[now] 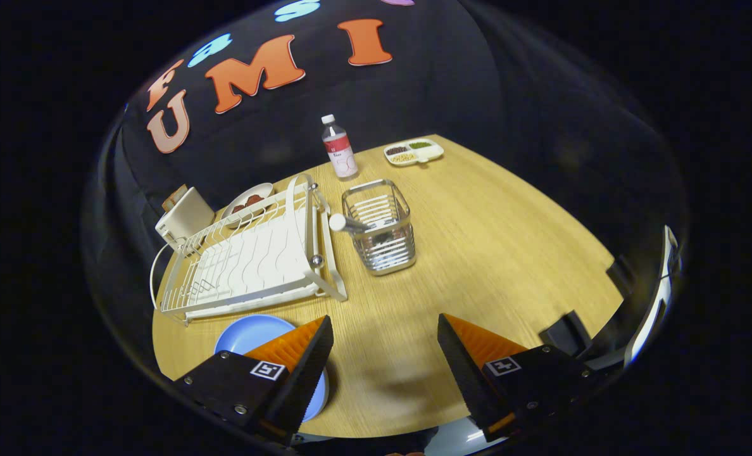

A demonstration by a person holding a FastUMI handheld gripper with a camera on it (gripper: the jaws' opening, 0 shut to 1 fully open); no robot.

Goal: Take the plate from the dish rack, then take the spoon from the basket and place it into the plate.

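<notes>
Blue plate [249,334], one; fingers [385,332] apart.

The wooden table [477,253] is lit evenly from above, and a soft shadow lies between the spread fingers of the gripper [385,339]. Straight edges bend strongly toward the rim; the far wall stays dark.

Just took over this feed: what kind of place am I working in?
Likely a staged kitchen-style tabletop in a booth: a wooden table holds a white dish rack, a wire basket and a blue plate. The gripper hangs over it, jaws open.
</notes>
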